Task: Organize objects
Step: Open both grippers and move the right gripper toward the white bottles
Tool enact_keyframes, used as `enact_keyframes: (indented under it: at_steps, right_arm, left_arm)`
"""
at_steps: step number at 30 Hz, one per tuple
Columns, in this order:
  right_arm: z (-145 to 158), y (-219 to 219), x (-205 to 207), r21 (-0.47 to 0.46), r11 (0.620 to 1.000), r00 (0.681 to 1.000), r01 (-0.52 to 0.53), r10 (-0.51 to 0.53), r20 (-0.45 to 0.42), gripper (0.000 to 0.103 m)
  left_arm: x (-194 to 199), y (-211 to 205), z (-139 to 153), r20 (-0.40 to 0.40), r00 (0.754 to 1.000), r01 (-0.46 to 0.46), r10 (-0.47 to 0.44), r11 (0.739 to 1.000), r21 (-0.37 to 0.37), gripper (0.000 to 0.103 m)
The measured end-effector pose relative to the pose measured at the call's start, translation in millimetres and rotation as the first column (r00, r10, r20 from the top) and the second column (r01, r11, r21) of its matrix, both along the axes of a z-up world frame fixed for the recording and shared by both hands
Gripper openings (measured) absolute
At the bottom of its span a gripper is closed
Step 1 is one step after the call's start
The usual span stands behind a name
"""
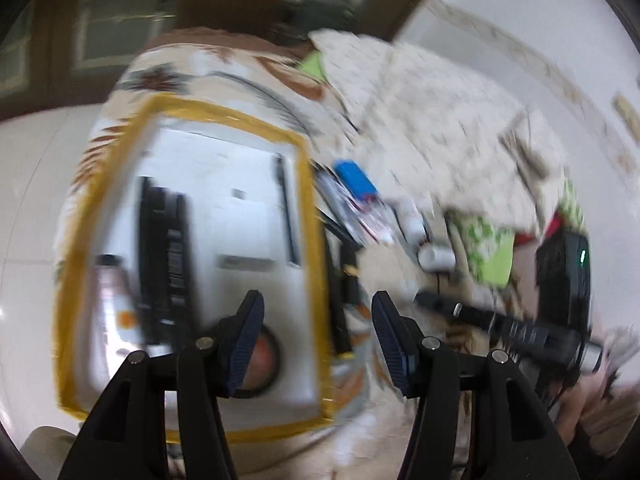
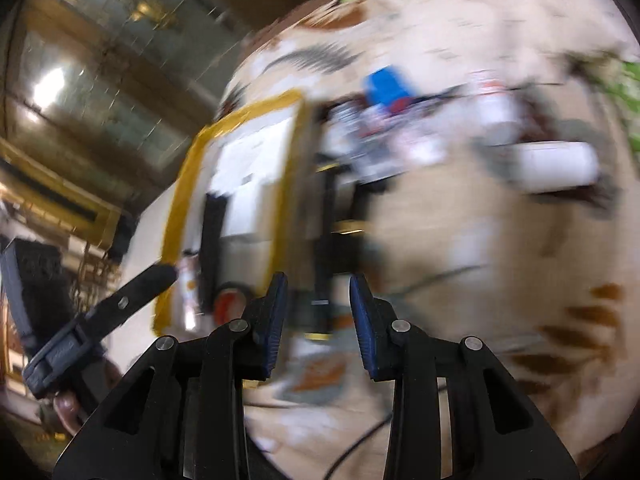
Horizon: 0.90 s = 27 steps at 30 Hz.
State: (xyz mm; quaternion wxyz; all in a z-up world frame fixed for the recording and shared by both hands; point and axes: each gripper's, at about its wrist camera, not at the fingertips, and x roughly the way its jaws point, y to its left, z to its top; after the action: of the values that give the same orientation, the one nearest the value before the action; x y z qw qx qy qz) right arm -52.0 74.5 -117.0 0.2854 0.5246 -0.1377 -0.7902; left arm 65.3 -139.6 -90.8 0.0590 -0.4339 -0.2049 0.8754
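Now both tongs empty: left gripper (image 1: pixel 318 344) wide apart, right gripper (image 2: pixel 318 322) half-spread. Loose items, blue box (image 1: pixel 355 181) included, beside yellow-taped tray (image 1: pixel 308 208). Blur risks mis-aimed grab, knocking clutter.

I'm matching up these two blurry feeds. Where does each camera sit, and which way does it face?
Left wrist: on the left gripper, facing down over its open, empty fingers at the yellow-taped white area; the right gripper shows at right.
Right wrist: on the right gripper, facing down over its open, empty fingers at the patterned cloth; the left gripper and a hand show at lower left.
Shared: the taped area, a blue object and the cloth.
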Motion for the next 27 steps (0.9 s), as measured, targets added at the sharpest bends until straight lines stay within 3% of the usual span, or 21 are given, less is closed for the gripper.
enact_keyframes:
  at_steps: [6,8,10,12,14,20,24,27]
  right_arm:
    - [-0.4,69.0,-22.3,0.041,0.991,0.992,0.128,-0.127,-0.021,0.032]
    - [-3.1,88.6,-30.3,0.01,0.984,0.984,0.177,-0.176,-0.004,0.032]
    - [-10.5,98.0,-41.0,-0.001,0.976,0.976,0.216,-0.216,0.025,0.032]
    - [-13.5,101.4,-45.0,-0.01,0.973,0.972,0.232,-0.232,0.029,0.034]
    - [-15.5,98.5,-51.5,0.025,0.969,0.969,0.247,-0.247,0.021,0.046]
    - [-26.8,99.0,-75.9,-0.026,0.952,0.948,0.305,-0.301,0.104,0.046]
    - [-25.9,95.4,-86.8,-0.035,0.941,0.935,0.337,-0.331,0.127,0.046]
    - [-26.3,95.3,-93.0,-0.028,0.921,0.912,0.388,-0.379,0.156,0.046]
  left_arm:
    - [-9.7,45.2,-14.2,0.047,0.996,0.077,-0.077,0.997,-0.007,0.056]
    - [-11.0,50.2,-19.5,0.067,0.993,0.091,-0.092,0.996,0.014,0.056]
    - [-9.7,54.2,-20.1,0.062,0.993,0.098,-0.097,0.995,-0.014,0.056]
    - [-12.3,53.6,-20.8,0.078,0.993,0.089,-0.088,0.996,-0.01,0.056]
    - [-12.4,52.1,-19.6,0.071,0.993,0.089,-0.089,0.996,0.014,0.056]
    - [-12.2,53.7,-15.3,0.053,0.996,0.08,-0.078,0.996,-0.045,0.056]
    - [-13.7,55.1,-14.8,0.059,0.995,0.089,-0.086,0.995,-0.042,0.056]
    - [-14.2,57.1,-13.5,0.053,0.995,0.09,-0.086,0.993,-0.07,0.056]
